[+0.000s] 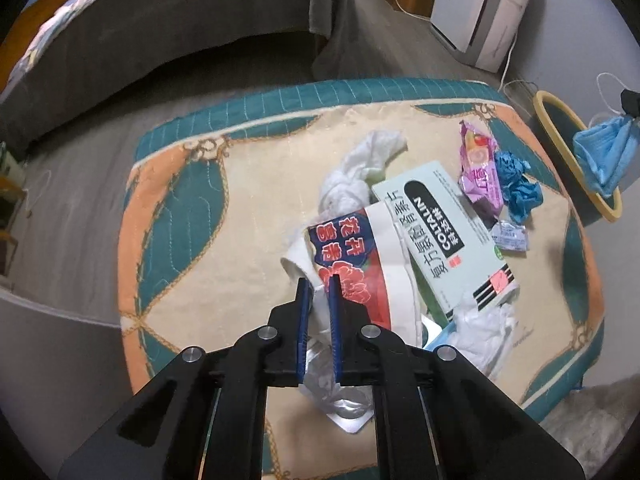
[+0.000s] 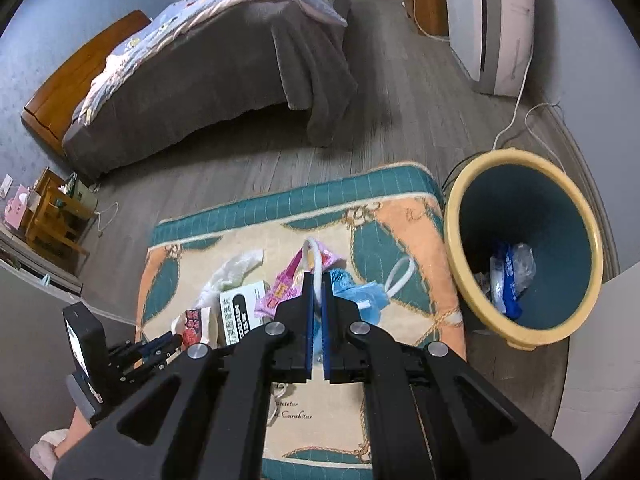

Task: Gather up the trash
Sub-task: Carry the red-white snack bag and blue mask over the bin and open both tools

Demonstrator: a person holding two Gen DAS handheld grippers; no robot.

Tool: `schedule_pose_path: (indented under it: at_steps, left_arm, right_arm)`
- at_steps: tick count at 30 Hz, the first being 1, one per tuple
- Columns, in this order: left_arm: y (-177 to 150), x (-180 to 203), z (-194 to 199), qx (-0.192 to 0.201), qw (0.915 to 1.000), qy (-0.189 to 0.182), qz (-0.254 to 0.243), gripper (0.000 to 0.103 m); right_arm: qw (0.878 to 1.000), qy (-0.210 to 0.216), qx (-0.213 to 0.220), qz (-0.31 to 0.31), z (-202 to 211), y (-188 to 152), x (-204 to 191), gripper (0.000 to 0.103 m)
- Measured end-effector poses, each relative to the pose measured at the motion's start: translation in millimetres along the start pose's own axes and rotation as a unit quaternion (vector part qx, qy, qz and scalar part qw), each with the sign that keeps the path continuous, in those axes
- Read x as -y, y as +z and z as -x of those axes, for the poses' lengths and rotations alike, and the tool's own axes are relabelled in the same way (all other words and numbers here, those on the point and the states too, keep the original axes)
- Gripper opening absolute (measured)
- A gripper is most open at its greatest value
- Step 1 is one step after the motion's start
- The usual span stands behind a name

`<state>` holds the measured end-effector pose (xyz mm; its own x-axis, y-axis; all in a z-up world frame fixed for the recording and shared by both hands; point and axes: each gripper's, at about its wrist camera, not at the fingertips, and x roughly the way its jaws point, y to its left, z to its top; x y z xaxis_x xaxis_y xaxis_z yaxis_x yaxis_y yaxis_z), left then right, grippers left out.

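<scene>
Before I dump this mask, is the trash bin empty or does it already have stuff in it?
Not empty. The trash bin stands upright, and a little trash, blue-and-white packaging and clear plastic, lies at the bottom; most of it is unfilled.

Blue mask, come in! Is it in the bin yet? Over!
Not yet. Right hand-held gripper shut on blue mask, near bin. Left hand-held gripper pinching red-flowered wrapper. Path looks open.
</scene>
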<state>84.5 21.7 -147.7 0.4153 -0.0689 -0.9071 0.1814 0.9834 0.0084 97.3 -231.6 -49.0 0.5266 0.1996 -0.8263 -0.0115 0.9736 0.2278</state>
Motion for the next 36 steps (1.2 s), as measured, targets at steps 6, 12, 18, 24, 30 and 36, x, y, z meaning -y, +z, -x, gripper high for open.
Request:
schedule_pose_path:
  at_steps: [6, 12, 18, 24, 30, 36]
  left_arm:
    - [11, -6, 17, 0.036, 0.9991, 0.008, 0.02, 0.01]
    - [29, 10, 51, 0.089, 0.996, 0.004, 0.007, 0.01]
    - [59, 50, 75, 0.124, 0.9917, -0.01, -0.032, 0.01]
    - [91, 117, 80, 0.134, 0.9856, -0.049, -0.09, 0.01]
    - [113, 189, 63, 0.125, 0.9777, -0.085, -0.145, 0.01]
    - [128, 256, 41, 0.107, 0.969, -0.112, -0.192, 0.01]
  right_arm:
    - [1.0, 0.011, 0.02, -0.014, 16, 9, 12, 0.003]
    - [0.999, 0.006, 0.051, -0.011, 37, 21, 26, 0.003]
    - [0.997, -0.011, 0.066, -0.031, 43, 35, 60, 0.002]
    - [0.995, -0.049, 0.068, -0.046, 41, 43, 106, 0.003]
    - [0.991, -0.091, 0.056, -0.076, 33, 45, 162, 0.003]
    - [0.986, -0.112, 0.034, -0.122, 19, 39, 212, 0.003]
